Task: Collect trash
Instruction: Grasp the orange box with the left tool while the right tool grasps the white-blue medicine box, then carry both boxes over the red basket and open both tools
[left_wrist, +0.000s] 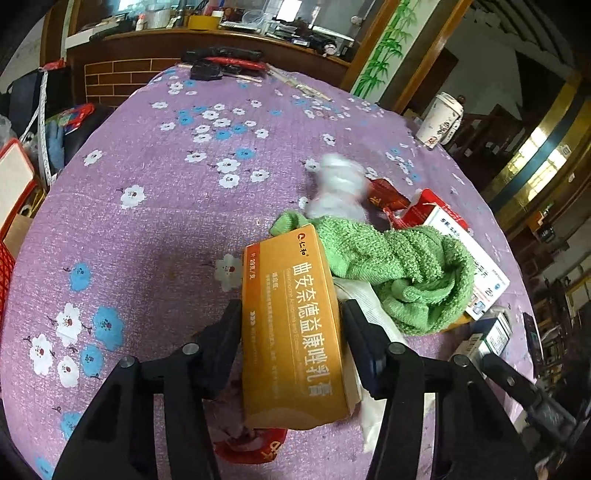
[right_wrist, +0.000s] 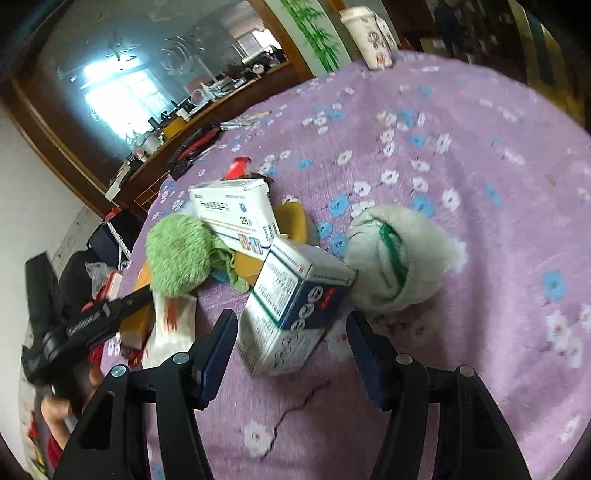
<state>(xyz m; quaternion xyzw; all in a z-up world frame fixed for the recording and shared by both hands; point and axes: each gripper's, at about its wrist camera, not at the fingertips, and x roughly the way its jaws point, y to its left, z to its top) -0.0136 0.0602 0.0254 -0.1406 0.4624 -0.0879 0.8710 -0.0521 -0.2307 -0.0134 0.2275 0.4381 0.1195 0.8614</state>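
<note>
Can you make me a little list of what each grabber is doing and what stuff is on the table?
left gripper: shut on orange box
right gripper: open, around white-blue box, not gripping
beside right gripper: white sock ball
pile: green towel, flat white box
table cover: purple flowered cloth
far edge: white cup

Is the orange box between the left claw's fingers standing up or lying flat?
Lying flat. The orange box rests on its broad side among the clutter, printed face up, lengthwise between the left claw fingers.
</note>
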